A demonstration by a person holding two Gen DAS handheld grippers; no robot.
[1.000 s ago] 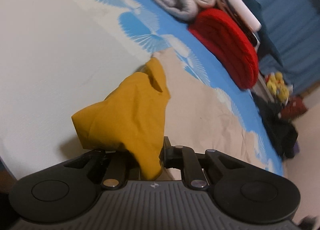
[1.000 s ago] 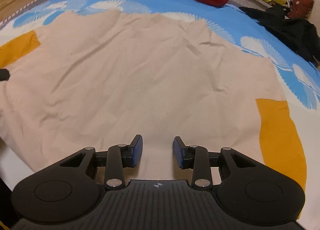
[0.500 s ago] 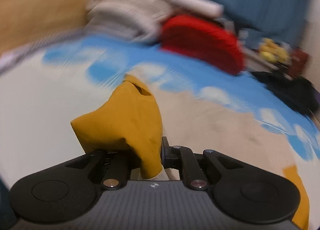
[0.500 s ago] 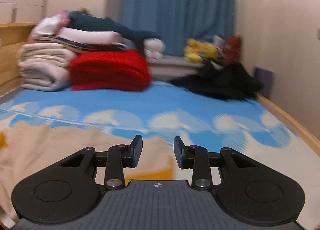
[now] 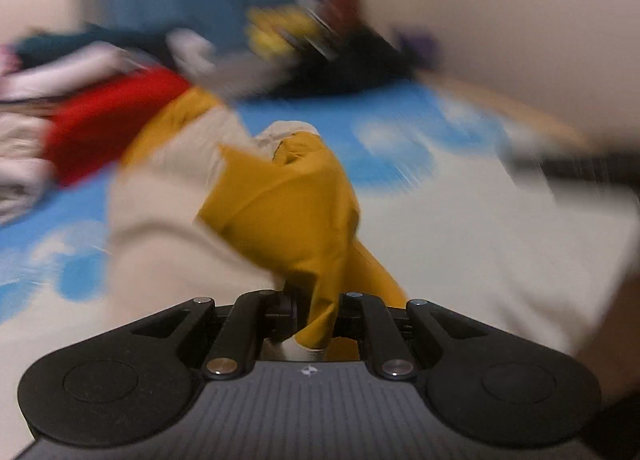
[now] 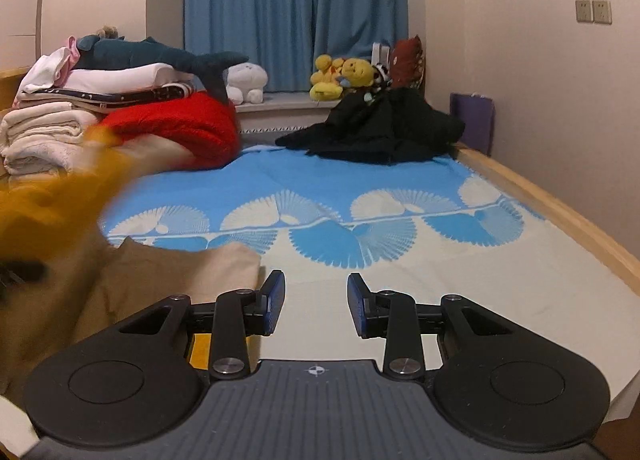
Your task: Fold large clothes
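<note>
Left wrist view: the left hand-held gripper pinches the mustard sleeve of the beige garment, lifted above the bed; heavy blur hides the far cloth. Right wrist view: the right hand-held gripper hangs spread and empty beside the garment's near edge. Judged best practice: carry the sleeve low across the body, keeping the pinch firm, and lay it flat before releasing

Red blanket, black clothes — blue curtain behind.
</note>
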